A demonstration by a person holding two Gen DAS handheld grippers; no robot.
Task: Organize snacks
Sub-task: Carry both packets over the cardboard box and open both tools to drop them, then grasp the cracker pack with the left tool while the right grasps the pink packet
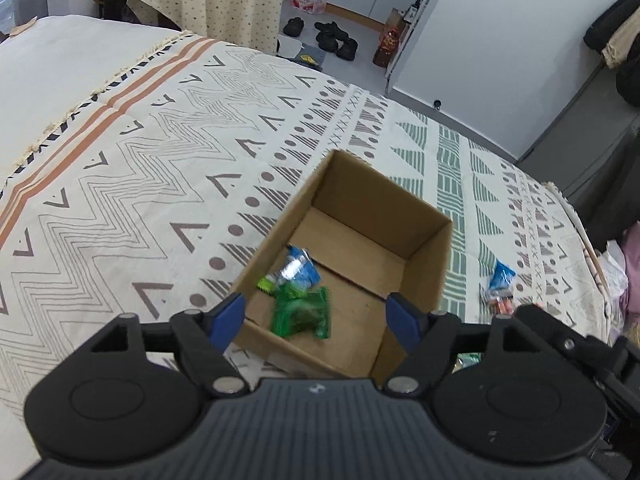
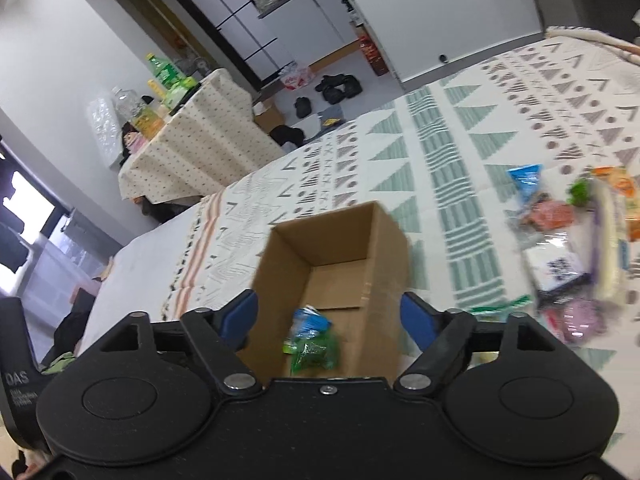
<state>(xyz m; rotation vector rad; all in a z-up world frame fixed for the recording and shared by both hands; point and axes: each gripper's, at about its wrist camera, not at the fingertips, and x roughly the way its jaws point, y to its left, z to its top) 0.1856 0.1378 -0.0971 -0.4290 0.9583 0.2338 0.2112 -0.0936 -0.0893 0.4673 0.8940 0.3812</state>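
An open cardboard box (image 1: 424, 264) (image 2: 384, 240) stands on the patterned bedspread. On its floor lie a green snack packet (image 1: 302, 312) (image 2: 314, 354) and a blue packet (image 1: 300, 266) (image 2: 312, 320), touching each other. My left gripper (image 1: 318, 312) hangs over the box's near end, open, its blue fingertips (image 1: 230, 312) wide apart and touching nothing. My right gripper (image 2: 330, 318) is also open above the box, with nothing pressed between its pads. Several loose snacks (image 2: 560, 236) lie on the spread to the right of the box; one blue packet (image 1: 500, 276) shows in the left wrist view.
The bedspread (image 1: 160, 184) stretches left and behind the box. Beyond the bed are a cloth-draped table (image 2: 200, 148) with bottles, shoes (image 1: 336, 38) on the floor and white cupboards (image 2: 440, 12).
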